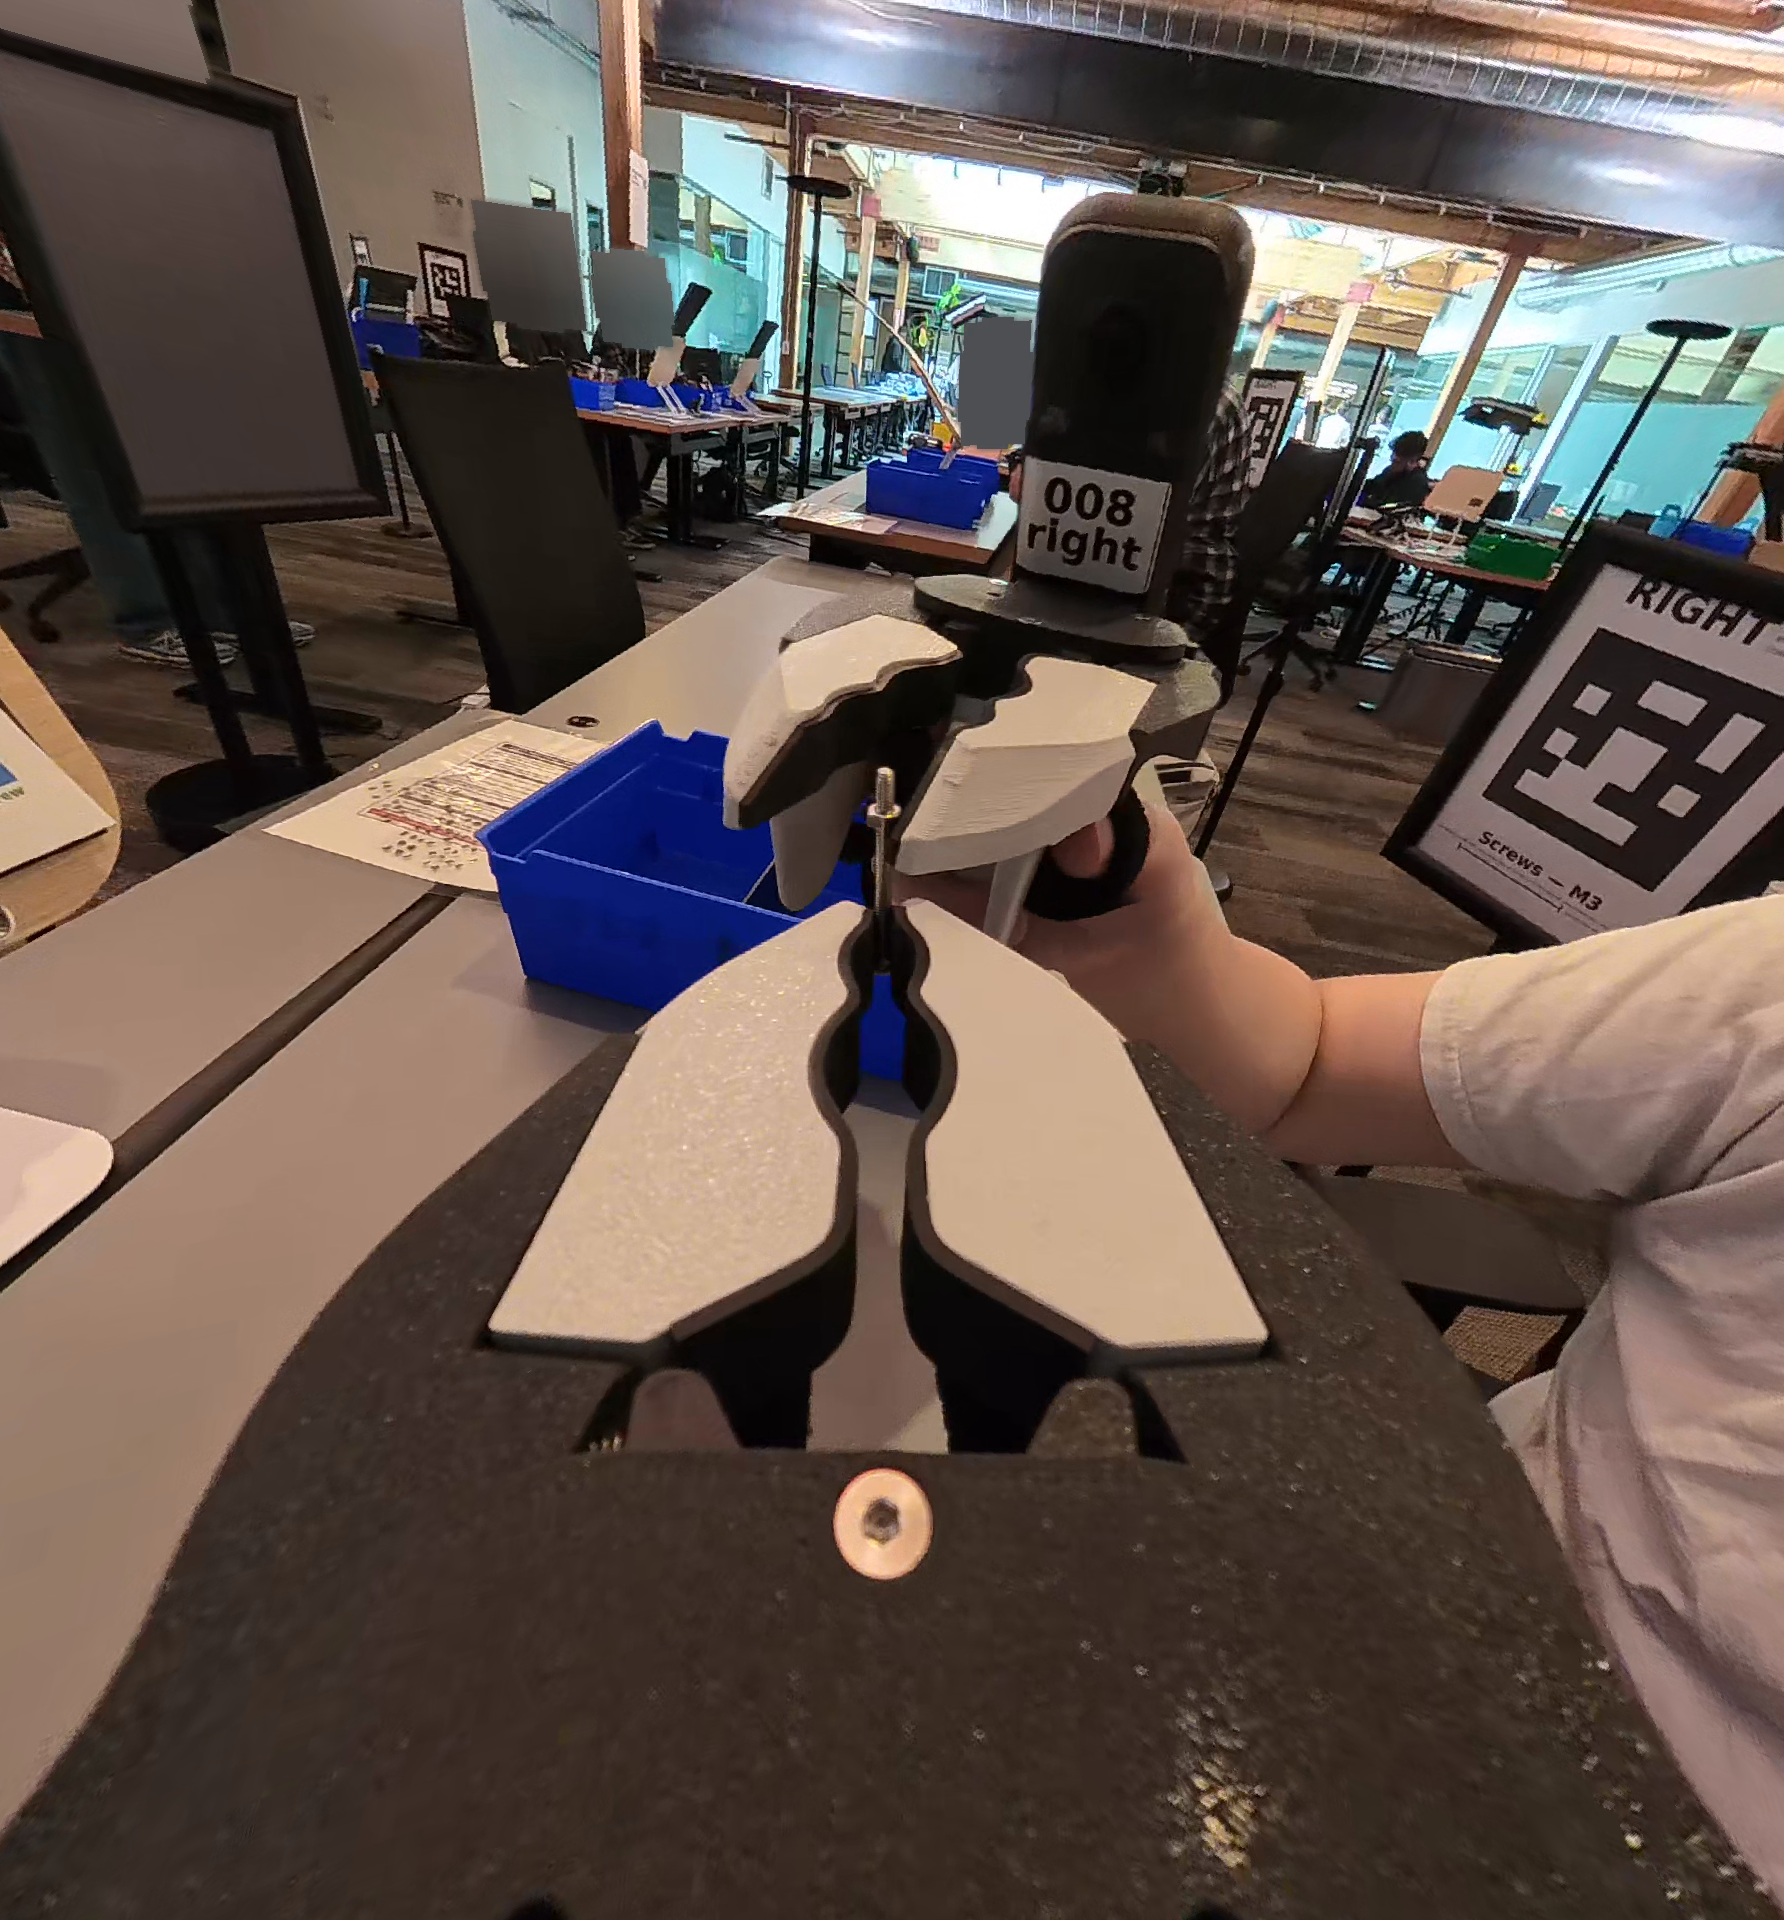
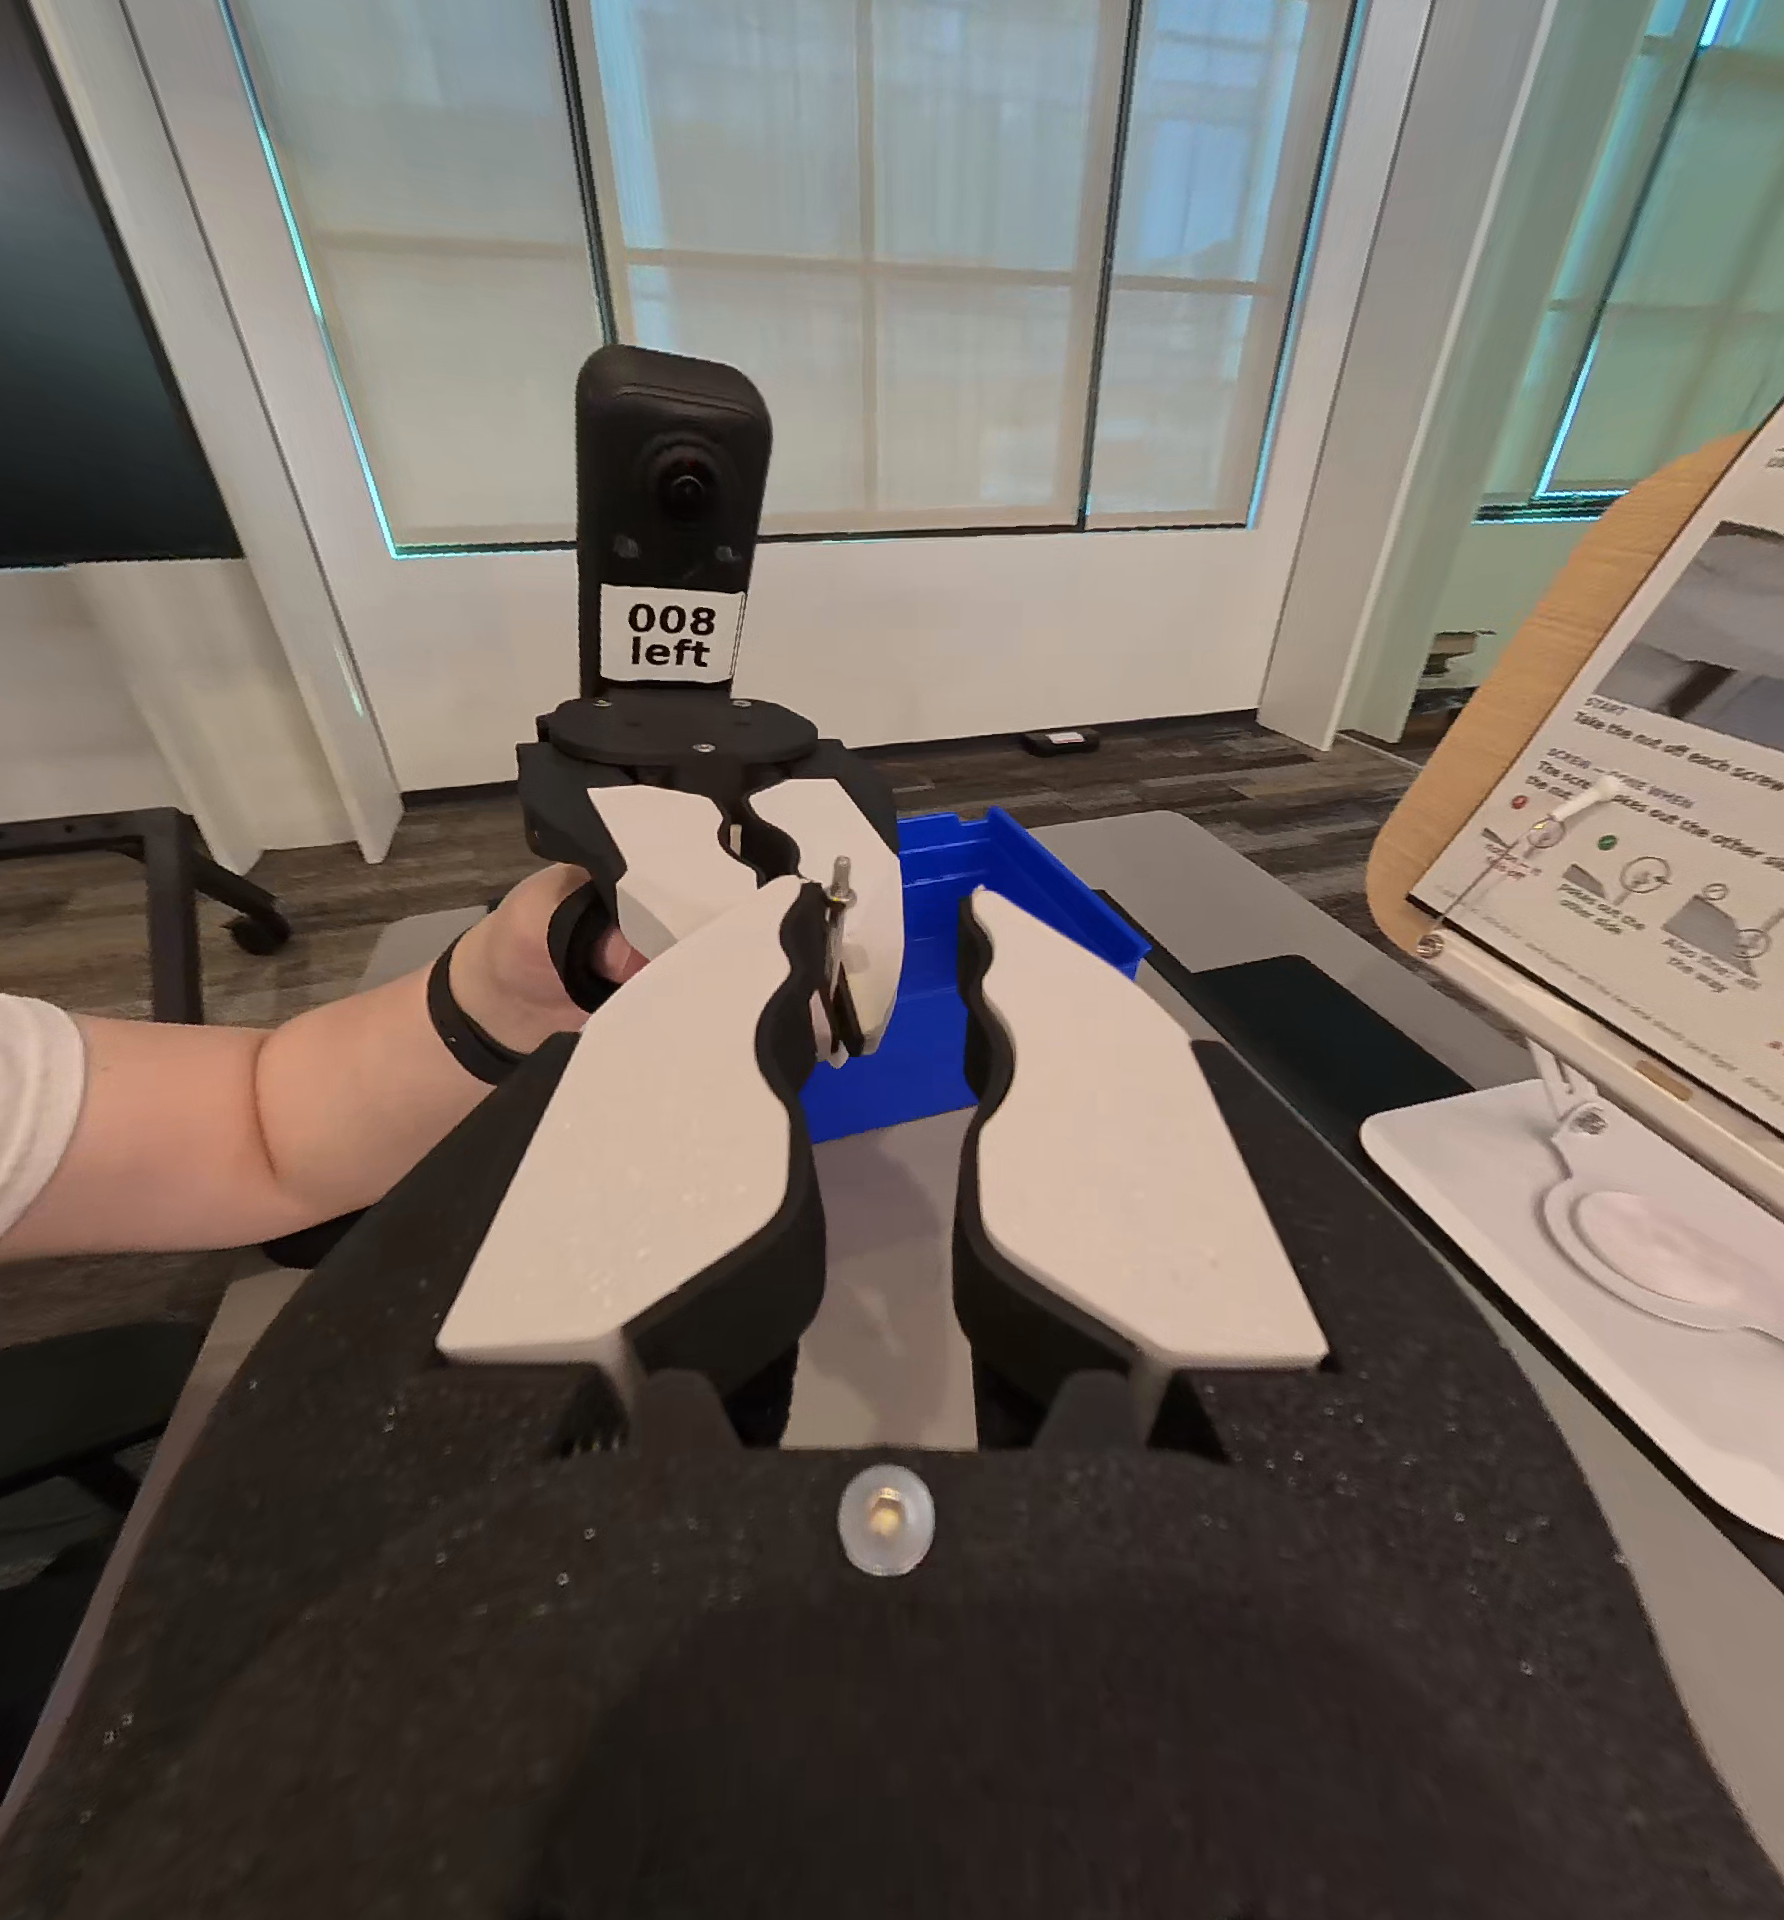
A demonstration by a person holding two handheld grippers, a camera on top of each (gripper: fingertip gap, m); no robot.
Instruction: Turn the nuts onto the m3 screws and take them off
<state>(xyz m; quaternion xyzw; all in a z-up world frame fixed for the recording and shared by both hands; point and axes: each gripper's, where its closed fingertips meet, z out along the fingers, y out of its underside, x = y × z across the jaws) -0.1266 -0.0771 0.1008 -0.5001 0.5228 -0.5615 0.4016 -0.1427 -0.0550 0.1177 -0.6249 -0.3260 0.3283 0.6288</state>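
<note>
My left gripper (image 1: 883, 920) is shut on the lower shaft of a thin silver M3 screw (image 1: 882, 862), which stands upright from its fingertips above the desk. A small nut (image 1: 884, 810) sits near the screw's top end. My right gripper (image 1: 898, 883) faces it, open, with its fingers either side of the screw's top, apart from it. In the right wrist view my right gripper (image 2: 888, 914) is open; the screw (image 2: 841, 883) shows just past its left fingertip, held by the left gripper (image 2: 846, 1039).
An open blue bin (image 1: 607, 883) sits on the grey desk (image 1: 244, 1143) just beyond both grippers; it also shows in the right wrist view (image 2: 1033, 894). A paper sheet with small metal parts (image 1: 452, 800) lies behind it. An instruction board on a white stand (image 2: 1594, 831) is at the right, a framed marker sign (image 1: 1646, 748) opposite. The grippers are tip to tip, or close to it.
</note>
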